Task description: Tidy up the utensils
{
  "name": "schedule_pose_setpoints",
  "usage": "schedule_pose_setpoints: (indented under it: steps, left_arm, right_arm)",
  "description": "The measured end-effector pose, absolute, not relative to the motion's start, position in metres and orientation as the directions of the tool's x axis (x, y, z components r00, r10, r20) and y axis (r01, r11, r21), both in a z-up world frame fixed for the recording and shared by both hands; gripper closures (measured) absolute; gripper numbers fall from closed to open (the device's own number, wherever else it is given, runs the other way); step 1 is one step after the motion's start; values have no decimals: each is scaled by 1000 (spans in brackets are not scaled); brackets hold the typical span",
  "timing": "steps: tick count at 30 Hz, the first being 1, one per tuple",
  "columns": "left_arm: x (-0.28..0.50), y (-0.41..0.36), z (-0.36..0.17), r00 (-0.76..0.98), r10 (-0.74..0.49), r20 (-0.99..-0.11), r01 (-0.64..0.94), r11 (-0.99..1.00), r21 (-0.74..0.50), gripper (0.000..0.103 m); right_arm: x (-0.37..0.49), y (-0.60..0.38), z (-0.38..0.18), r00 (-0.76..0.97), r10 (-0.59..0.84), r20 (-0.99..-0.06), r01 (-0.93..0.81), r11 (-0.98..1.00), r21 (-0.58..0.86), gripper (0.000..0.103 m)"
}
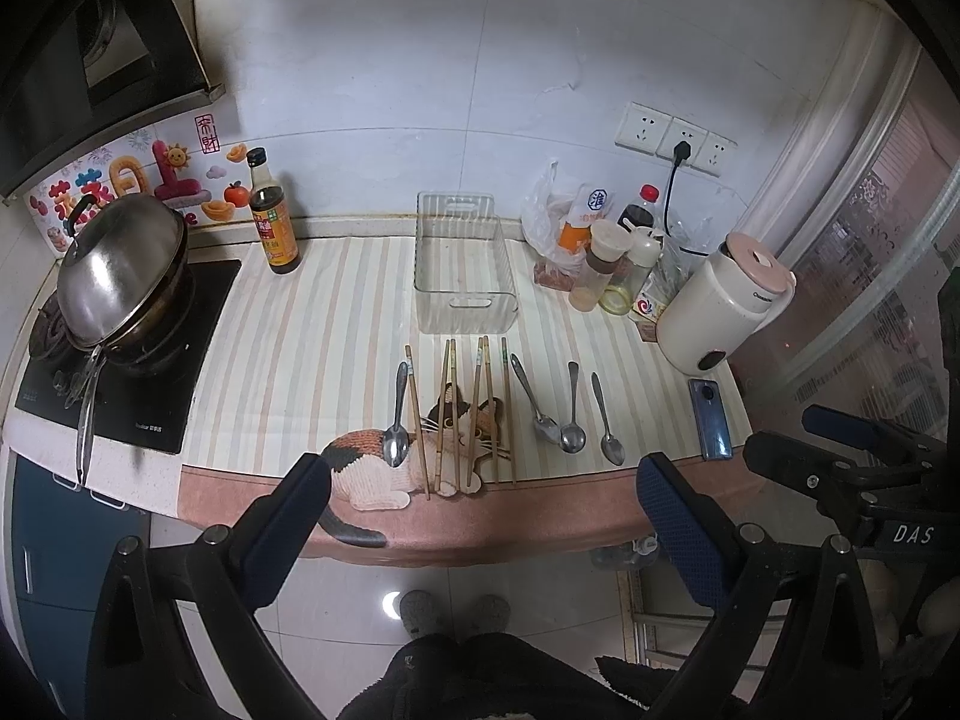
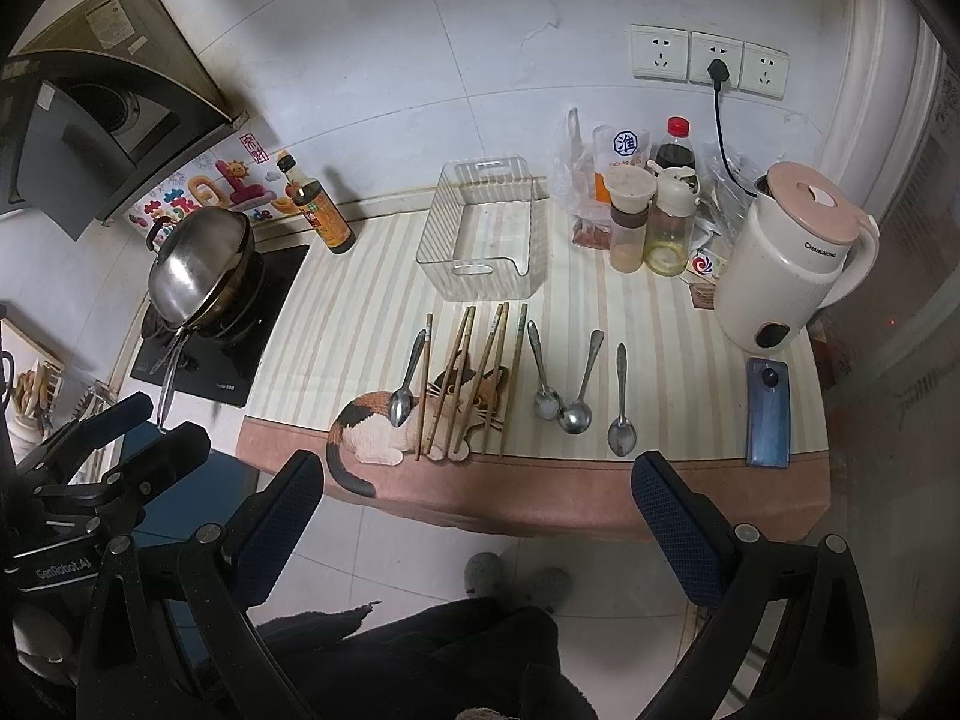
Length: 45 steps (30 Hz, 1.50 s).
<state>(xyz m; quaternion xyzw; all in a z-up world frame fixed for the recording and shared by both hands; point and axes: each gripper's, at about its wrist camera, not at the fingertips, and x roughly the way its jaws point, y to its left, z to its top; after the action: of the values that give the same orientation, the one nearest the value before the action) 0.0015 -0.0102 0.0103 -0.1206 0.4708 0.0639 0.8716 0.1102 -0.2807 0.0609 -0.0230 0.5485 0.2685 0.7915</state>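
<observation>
A: Step? Judged as the start: nothing is in the bin (image 1: 465, 264) yet. Left tongs (image 1: 480, 516) and right tongs (image 2: 480, 510) both spread wide, empty, hanging off the near edge of the surface (image 2: 570, 498).

B: Utensils?

A: Chopsticks (image 1: 462, 414) lie in a loose row on the cat mat (image 1: 384, 468), one spoon (image 1: 396, 414) at their left, touching or just beside the leftmost stick. Three spoons (image 2: 570, 384) to the right, two bowls nearly touching.

B: Next move?

A: Probably come down over one piece, close thin and low, then carry it far to the bin.

B: Obstacles?

A: Phone (image 2: 768, 414) near right, kettle (image 2: 786, 264) and bottles (image 2: 654, 222) right of the bin. The path itself looks open.
</observation>
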Motion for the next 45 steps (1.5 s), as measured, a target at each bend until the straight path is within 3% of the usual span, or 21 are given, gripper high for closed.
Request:
schedule_pose_setpoints:
  steps: [12,20,24,27,29,30,32,34,35,37,39,45]
  left_arm:
    - [3,-9,9,552,20,-834,-240,961,-136,0]
    - [35,9,-30,537,340,-772,-424,900,102,0]
    - [54,24,-73,458,399,-794,-457,872,175,0]
    - [71,35,-112,384,395,-835,-467,863,193,0]
    - [82,43,-138,340,353,-872,-462,870,172,0]
    - [84,44,-146,328,335,-883,-459,874,162,2]
    - [98,50,-169,298,273,-915,-439,890,123,17]
    - [115,54,-197,253,193,-948,-416,907,74,30]
    - [124,54,-212,232,159,-960,-403,914,54,42]
    - [144,54,-240,179,105,-978,-378,925,30,57]
    - [164,58,-269,131,50,-990,-364,931,-1,66]
    - [199,67,-325,41,-15,-999,-340,940,-28,66]
  right_arm:
    - [111,-279,62,258,404,-878,-449,854,261,0]
    - [138,-281,25,351,319,-880,-350,917,193,0]
    - [159,-276,-21,337,279,-899,-314,934,172,1]
    - [174,-269,-59,300,275,-914,-305,935,181,18]
    - [183,-262,-86,257,285,-923,-300,932,204,38]
    - [189,-258,-100,230,289,-929,-295,931,217,43]
    - [197,-251,-126,184,284,-941,-289,931,224,58]
    - [206,-245,-149,146,283,-948,-275,932,236,64]
    - [213,-242,-160,127,281,-951,-261,935,242,65]
    - [226,-237,-179,108,272,-956,-227,943,242,67]
    - [234,-236,-190,99,250,-963,-197,954,228,67]
    - [258,-225,-235,19,183,-983,-153,972,178,67]
